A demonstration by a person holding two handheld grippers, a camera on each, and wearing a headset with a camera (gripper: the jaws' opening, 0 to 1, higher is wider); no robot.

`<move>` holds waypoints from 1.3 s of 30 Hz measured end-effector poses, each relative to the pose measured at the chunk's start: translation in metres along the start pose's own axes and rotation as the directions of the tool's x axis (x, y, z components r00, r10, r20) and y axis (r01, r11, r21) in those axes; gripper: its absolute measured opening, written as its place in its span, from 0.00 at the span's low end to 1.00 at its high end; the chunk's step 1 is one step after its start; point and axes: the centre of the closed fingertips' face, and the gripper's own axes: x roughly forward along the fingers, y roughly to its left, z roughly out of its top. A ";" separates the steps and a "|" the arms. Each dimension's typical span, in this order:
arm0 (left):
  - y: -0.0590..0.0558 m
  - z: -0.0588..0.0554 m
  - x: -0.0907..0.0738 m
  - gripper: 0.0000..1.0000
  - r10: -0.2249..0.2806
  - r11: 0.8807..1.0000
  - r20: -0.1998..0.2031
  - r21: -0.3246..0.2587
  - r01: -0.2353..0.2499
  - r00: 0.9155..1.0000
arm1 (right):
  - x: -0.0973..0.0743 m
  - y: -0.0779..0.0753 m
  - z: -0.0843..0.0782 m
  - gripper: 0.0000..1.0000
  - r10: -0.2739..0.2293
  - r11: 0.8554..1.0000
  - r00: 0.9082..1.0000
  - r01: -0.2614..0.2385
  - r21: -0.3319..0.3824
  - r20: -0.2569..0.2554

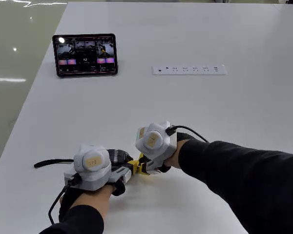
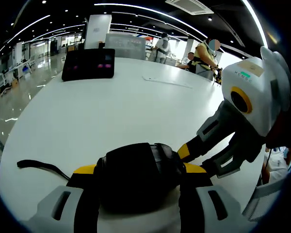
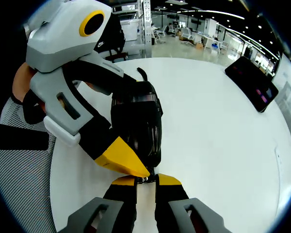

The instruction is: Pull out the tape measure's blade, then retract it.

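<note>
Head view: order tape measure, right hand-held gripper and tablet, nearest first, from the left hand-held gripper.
1. Tape measure, held by the left hand-held gripper.
2. Right hand-held gripper, close alongside, to the right.
3. Tablet, far ahead, left.

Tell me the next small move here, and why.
Probably draw the right gripper straight away from the tape measure: its jaws look pinched on the blade tip, while the left gripper clamps the body, and no blade is out yet.
</note>
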 end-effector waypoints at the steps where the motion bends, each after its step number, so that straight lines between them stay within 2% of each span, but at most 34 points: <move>1: 0.000 0.000 0.000 0.62 0.000 1.000 0.000 0.001 0.000 1.000 | 0.000 0.000 0.000 0.10 0.000 1.000 1.000 0.000 0.001 -0.001; 17: 0.000 0.000 0.000 0.63 -0.003 1.000 -0.002 0.003 0.003 1.000 | 0.001 0.001 0.001 0.11 -0.016 1.000 1.000 0.016 -0.011 -0.008; 23: 0.000 0.000 0.000 0.63 -0.004 1.000 0.002 0.008 0.004 1.000 | 0.002 0.000 0.002 0.11 -0.021 1.000 1.000 0.021 0.021 -0.007; 31: 0.001 -0.001 0.000 0.64 -0.005 1.000 0.004 0.009 0.005 1.000 | 0.003 0.002 0.002 0.12 -0.032 0.999 0.999 0.032 -0.015 -0.007; 39: 0.001 -0.001 0.001 0.64 -0.003 1.000 0.002 0.013 0.003 1.000 | 0.004 0.000 0.003 0.12 -0.041 0.999 0.999 0.041 -0.015 -0.001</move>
